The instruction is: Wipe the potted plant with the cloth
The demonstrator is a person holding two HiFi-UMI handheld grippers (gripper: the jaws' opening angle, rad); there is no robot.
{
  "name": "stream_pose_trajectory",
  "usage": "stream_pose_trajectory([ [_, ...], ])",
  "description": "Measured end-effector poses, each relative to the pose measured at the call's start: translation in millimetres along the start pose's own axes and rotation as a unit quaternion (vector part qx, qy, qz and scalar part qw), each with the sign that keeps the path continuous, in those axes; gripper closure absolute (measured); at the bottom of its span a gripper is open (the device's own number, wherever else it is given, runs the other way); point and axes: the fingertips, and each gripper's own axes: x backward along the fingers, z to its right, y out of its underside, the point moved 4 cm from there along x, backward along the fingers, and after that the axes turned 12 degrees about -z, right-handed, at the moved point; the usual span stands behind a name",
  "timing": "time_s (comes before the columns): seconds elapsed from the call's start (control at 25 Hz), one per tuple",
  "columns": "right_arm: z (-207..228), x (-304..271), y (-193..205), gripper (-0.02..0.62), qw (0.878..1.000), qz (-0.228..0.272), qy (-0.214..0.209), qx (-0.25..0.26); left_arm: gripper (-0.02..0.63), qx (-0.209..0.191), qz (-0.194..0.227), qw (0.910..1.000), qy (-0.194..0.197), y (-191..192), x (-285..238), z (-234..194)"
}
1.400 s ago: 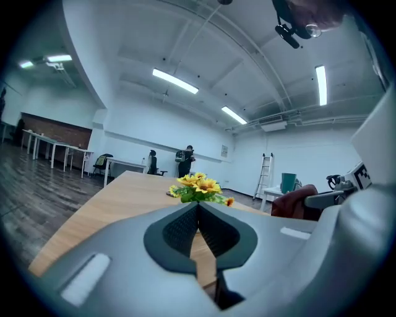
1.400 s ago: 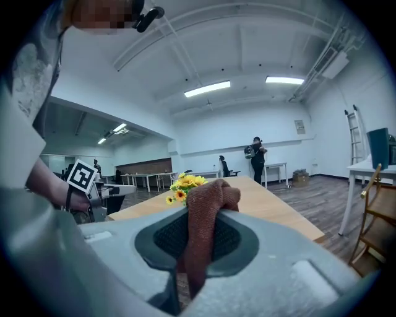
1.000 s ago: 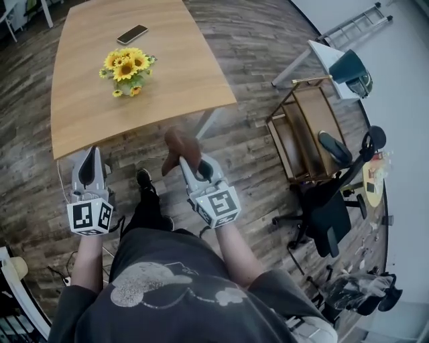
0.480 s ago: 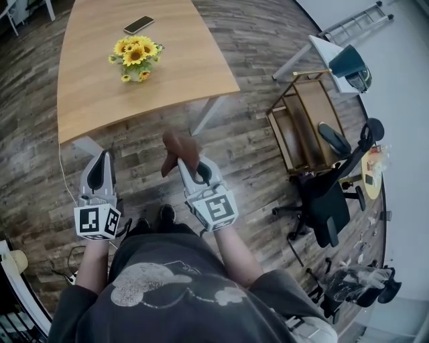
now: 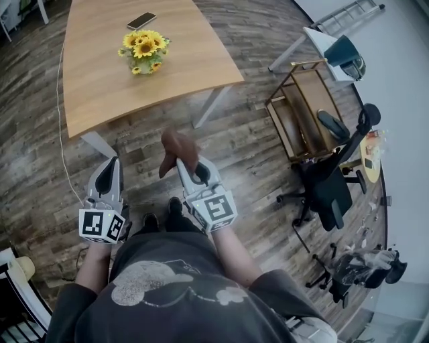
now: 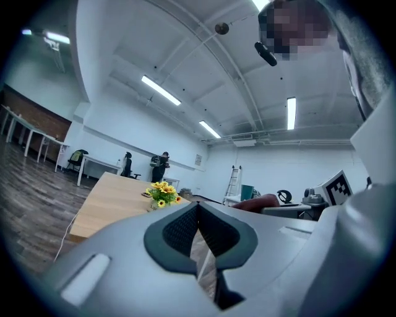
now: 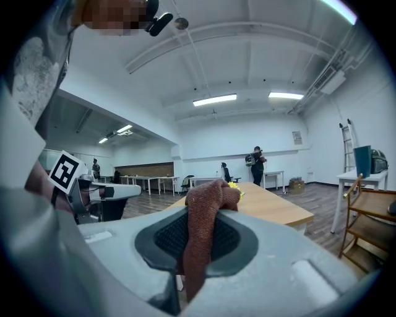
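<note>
The potted plant (image 5: 144, 50), a bunch of yellow sunflowers, stands on the wooden table (image 5: 120, 94) far ahead of both grippers, and the left gripper view shows the plant (image 6: 162, 193) small in the distance. My right gripper (image 5: 182, 162) is shut on a brown cloth (image 5: 175, 147), which bunches above the jaws and hangs between the pads. In the right gripper view the cloth (image 7: 207, 217) hides most of the flowers. My left gripper (image 5: 107, 166) is shut with nothing in it, over the floor short of the table's near edge.
A phone (image 5: 141, 21) lies on the table behind the plant. To the right stand a wooden shelf cart (image 5: 301, 120), a black office chair (image 5: 328, 191), a white side table with a dark bin (image 5: 348, 55) and a ladder. A cable runs along the floor at the left.
The table and plant have slid up and right in the head view, and the gap between the table's near edge and both grippers has grown. The cloth stays in the right gripper.
</note>
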Motion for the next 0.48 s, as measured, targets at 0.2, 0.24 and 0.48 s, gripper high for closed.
stream_pose_trajectory([
  [0.2,-13.3,5.0,6.3,0.554,1.0,-0.006,0.017,-0.002,0.588,-0.022,-0.027,0.9993,0.009,9.8,2.9,-0.6],
  [0.24,-14.5,5.8,7.1,0.554,1.0,-0.006,0.021,-0.005,0.588,-0.025,-0.028,0.9991,0.019,10.0,3.0,0.8],
  [0.48,-25.7,4.0,8.7,0.554,1.0,-0.003,0.026,-0.014,0.588,-0.043,-0.033,0.997,0.055,13.7,3.0,3.8],
])
